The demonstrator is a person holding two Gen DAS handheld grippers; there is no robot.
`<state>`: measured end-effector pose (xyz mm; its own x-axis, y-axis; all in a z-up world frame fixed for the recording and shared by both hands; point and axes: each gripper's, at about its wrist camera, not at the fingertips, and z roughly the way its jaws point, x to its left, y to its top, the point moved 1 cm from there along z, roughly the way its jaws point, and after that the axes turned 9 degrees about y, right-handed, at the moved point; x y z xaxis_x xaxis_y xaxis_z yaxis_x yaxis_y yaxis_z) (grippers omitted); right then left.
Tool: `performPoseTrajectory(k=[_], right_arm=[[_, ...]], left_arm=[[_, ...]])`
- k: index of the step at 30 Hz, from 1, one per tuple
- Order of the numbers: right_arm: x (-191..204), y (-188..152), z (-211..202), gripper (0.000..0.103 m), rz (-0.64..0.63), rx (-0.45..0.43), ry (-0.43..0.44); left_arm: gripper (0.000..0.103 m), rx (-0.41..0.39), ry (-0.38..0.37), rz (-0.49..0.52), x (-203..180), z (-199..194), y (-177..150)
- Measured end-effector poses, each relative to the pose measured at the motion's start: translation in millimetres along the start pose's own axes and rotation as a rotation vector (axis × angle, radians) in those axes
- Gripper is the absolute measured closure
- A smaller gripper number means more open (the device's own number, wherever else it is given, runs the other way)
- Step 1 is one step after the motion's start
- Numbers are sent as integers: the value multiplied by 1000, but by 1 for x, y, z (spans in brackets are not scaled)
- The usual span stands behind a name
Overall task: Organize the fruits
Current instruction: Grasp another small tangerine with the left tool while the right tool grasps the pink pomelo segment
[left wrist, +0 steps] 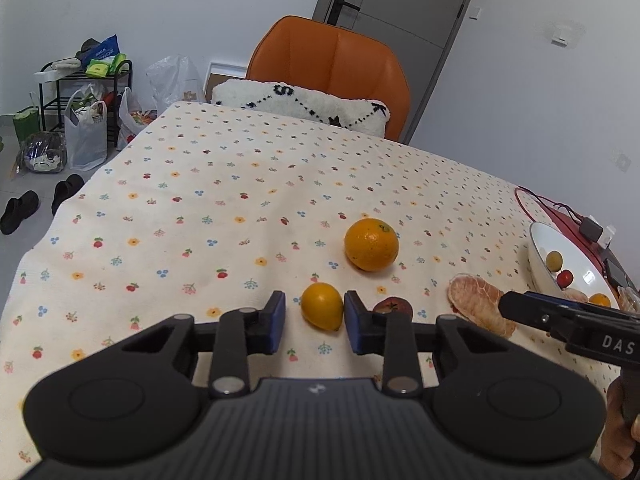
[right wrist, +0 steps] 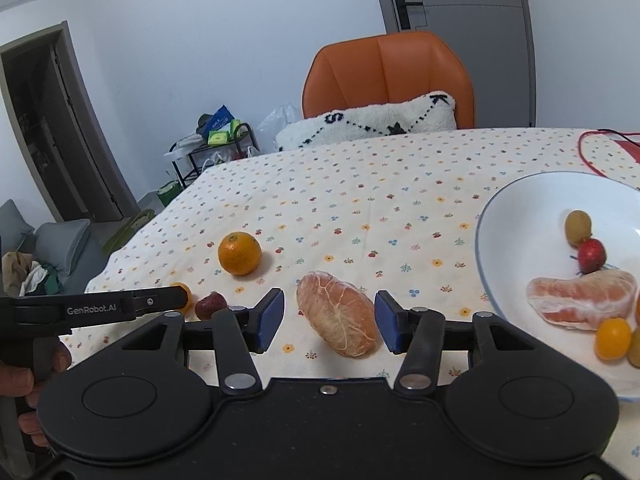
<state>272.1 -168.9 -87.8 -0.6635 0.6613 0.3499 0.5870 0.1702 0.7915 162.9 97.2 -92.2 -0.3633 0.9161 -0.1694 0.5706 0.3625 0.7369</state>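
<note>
My left gripper is open around a small yellow-orange fruit on the flowered tablecloth; the right pad is at its skin and the left pad stands off it. My right gripper is open around a peeled citrus segment, with gaps on both sides. A whole orange lies farther out. A dark red fruit sits between the two grippers. The white bowl at the right holds another peeled segment and several small fruits.
An orange chair with a white cushion stands at the table's far edge. A red cable and small dark devices lie behind the bowl. The table's left edge drops to a floor with bags, shoes and a rack.
</note>
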Motion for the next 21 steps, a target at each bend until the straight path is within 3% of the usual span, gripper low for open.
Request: performPoseTrajectory(k=[4, 15, 21], right_arm=[[-2, 1, 8, 53, -5, 7, -6], [-2, -2, 20, 53, -23, 34, -19], [1, -4, 13, 58, -29, 55, -2]], left_arm=[[82, -1, -7, 1, -1, 3, 0], [82, -4, -9, 7, -2, 2, 1], [82, -16, -7, 1, -1, -3, 1]])
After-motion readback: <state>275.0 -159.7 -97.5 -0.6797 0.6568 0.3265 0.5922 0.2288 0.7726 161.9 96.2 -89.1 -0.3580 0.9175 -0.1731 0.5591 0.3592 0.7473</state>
